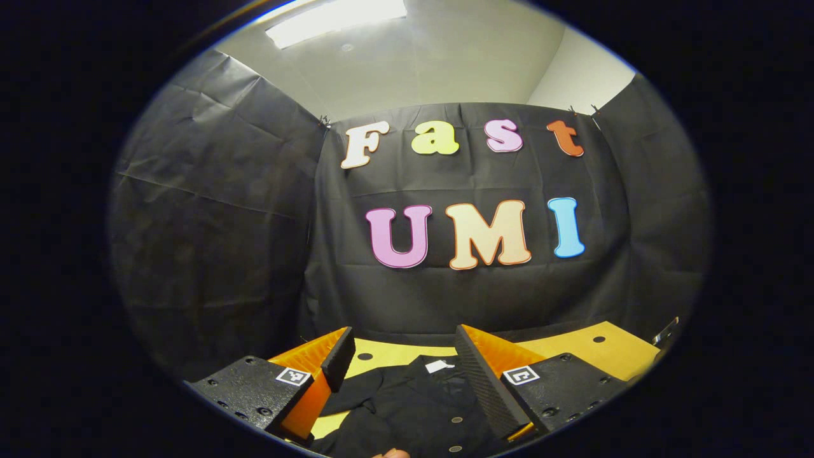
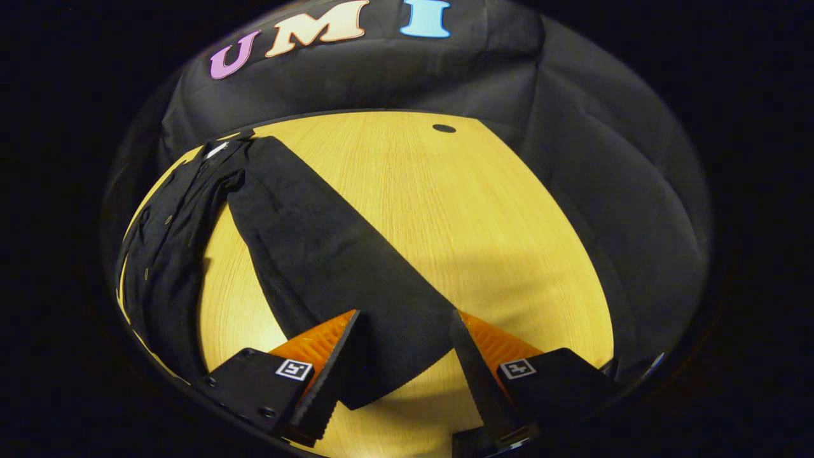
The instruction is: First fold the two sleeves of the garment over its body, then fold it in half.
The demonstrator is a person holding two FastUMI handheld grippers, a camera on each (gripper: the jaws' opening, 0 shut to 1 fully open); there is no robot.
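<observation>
Centrally, a black garment (image 2: 184, 254) lies spread on the yellow wooden surface (image 2: 445, 210); in the right gripper view its body runs down the left edge of the frame, small buttons showing along it and a white tag at the collar in the upper left. One long sleeve (image 2: 331, 267) stretches from that collar diagonally toward the lower middle, flat on the wood and apart from the body, its end lying between the fingers of the right gripper (image 2: 407, 356). Those jaws stand spread wide, with the sleeve end in the gap, and I cannot tell whether they touch the cloth. In the left gripper view the same garment (image 1: 413, 407) sits at the bottom centre, collar and white tag toward the top, buttons lower down. The left gripper (image 1: 400, 369) has its jaws spread above the collar area, pinching nothing. A fingertip (image 1: 391, 453) peeks in at the very bottom edge. Black cloth walls (image 1: 210, 242) close the booth behind, and a ceiling light (image 1: 337, 19) glows at the upper left.
</observation>
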